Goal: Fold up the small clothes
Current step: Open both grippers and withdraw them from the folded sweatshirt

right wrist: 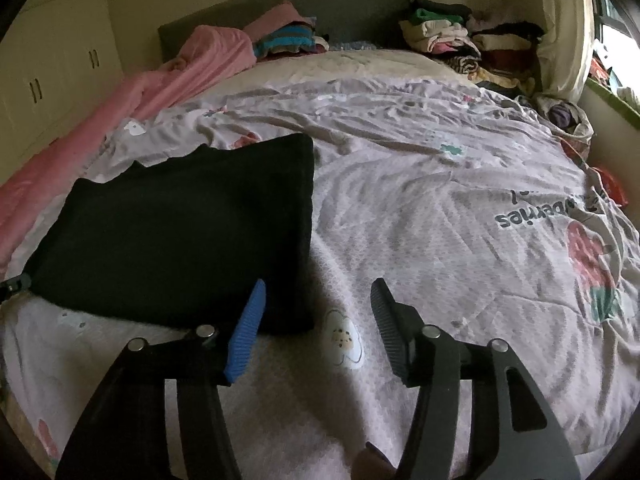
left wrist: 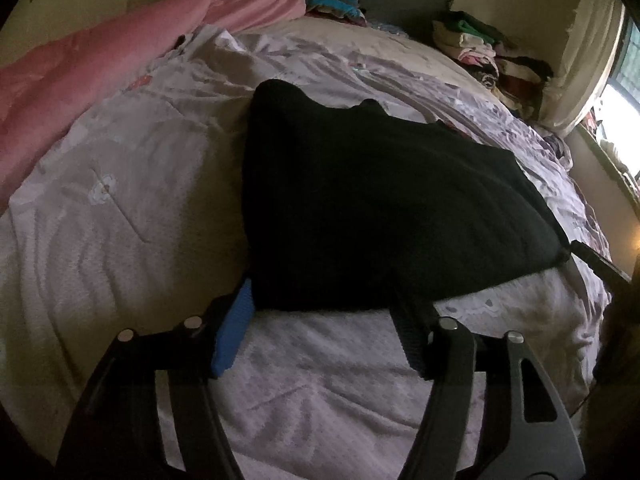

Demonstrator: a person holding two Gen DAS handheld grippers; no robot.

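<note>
Left gripper [left wrist: 324, 312] — jaws apart, straddling the near hem of black folded garment [left wrist: 380, 208], no squeeze. Right gripper [right wrist: 318, 312] — jaws apart, at garment's near right corner; bare quilt [right wrist: 440, 220] rightward.

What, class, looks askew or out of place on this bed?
The black garment lies folded flat on the printed bedspread, but its far edge is uneven, with one corner peaking higher. Loose clothes sit heaped by the headboard, and a pink blanket is bunched along one side. Nothing looks damaged.
</note>
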